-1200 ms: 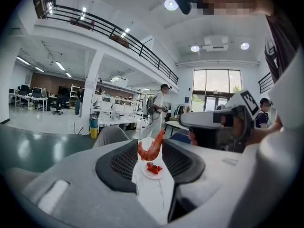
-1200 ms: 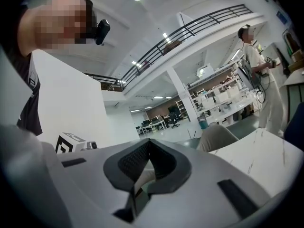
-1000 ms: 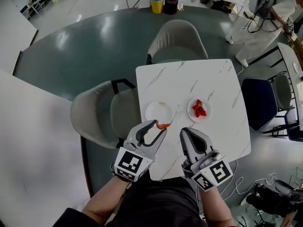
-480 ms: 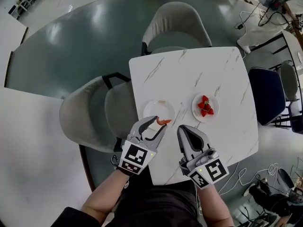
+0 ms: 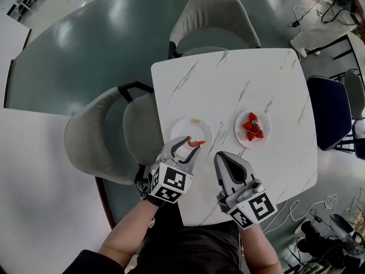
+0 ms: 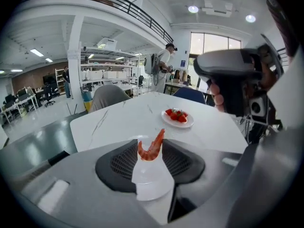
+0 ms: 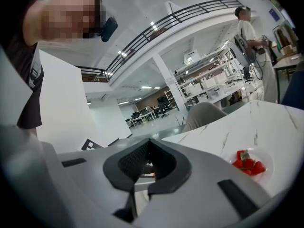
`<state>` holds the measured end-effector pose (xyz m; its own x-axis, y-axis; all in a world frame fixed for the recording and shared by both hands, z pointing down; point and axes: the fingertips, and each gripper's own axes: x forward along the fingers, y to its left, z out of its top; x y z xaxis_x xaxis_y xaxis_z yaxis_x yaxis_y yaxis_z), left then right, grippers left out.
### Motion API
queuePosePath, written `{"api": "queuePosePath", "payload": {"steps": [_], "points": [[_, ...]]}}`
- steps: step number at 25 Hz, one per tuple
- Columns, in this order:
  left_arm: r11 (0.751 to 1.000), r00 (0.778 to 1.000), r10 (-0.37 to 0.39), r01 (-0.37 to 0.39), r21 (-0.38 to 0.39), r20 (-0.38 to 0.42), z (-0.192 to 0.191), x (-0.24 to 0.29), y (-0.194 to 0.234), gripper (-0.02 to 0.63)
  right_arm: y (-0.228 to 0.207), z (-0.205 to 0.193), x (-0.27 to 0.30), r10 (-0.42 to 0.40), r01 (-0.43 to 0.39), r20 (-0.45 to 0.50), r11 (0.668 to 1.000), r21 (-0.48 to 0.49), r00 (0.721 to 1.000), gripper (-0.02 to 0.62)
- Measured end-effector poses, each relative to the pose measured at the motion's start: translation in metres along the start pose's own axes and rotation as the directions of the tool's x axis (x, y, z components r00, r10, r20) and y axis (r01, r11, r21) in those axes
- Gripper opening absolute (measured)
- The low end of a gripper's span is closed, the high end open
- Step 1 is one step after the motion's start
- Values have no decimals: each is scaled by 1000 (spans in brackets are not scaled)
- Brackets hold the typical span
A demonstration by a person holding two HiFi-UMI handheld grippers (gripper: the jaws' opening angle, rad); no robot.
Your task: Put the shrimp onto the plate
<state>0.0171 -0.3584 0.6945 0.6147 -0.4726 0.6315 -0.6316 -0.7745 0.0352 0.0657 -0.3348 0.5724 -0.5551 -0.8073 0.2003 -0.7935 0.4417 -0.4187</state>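
An orange-red shrimp [image 5: 195,143] [image 6: 151,147] is pinched at the tips of my left gripper [image 5: 193,147] [image 6: 150,156], which is shut on it. It hangs over the near edge of an empty white plate [image 5: 189,130] on the marble table [image 5: 239,96]. The plate [image 6: 140,139] shows just behind the shrimp in the left gripper view. My right gripper [image 5: 223,160] [image 7: 148,172] sits to the right, jaws shut with nothing between them, above bare tabletop near the front edge.
A second white plate of strawberries [image 5: 253,127] [image 6: 177,116] [image 7: 248,164] lies to the right of the empty plate. Grey chairs stand at the table's left [image 5: 105,138] and far side [image 5: 214,24]. A dark blue chair [image 5: 331,113] is at the right.
My left gripper has moved forward with the shrimp, from beside the plate to over its near edge. The right gripper has kept its place.
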Motion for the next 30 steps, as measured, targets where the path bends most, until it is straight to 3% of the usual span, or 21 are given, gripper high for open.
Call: {"api": "queuePosePath", "payload": {"steps": [3,9,17,24,28,29,30], "points": [[999,998,20,-18,50,-57,-9,12,1,171,-6,-4,-1,-7,7,2,1000,5,1000,3],[997,990,36,-26,71,-136,-27,26,5,172,-12,-10,-1,-7,7,1,1000,15,1000,3],[996,982,54,-40,79,-182,-33,36,14,172,-17,-8,0,-15,15,7,1000,22,1000,3],[994,988,69,-55,94,-141,-14,21,14,171,-15,-8,4,3,-2,-30,999,35,1000,3],[997,996,53,-49,54,-77,16,-10,2,170,3,3,-1,23,-20,-59,999,43,998,3],[998,997,53,-51,39,-52,25,-20,-1,162,8,9,-5,25,-22,-63,999,39,998,3],[998,998,54,-53,23,-23,35,-31,-4,90,13,15,-9,26,-24,-64,999,33,998,3]]}}
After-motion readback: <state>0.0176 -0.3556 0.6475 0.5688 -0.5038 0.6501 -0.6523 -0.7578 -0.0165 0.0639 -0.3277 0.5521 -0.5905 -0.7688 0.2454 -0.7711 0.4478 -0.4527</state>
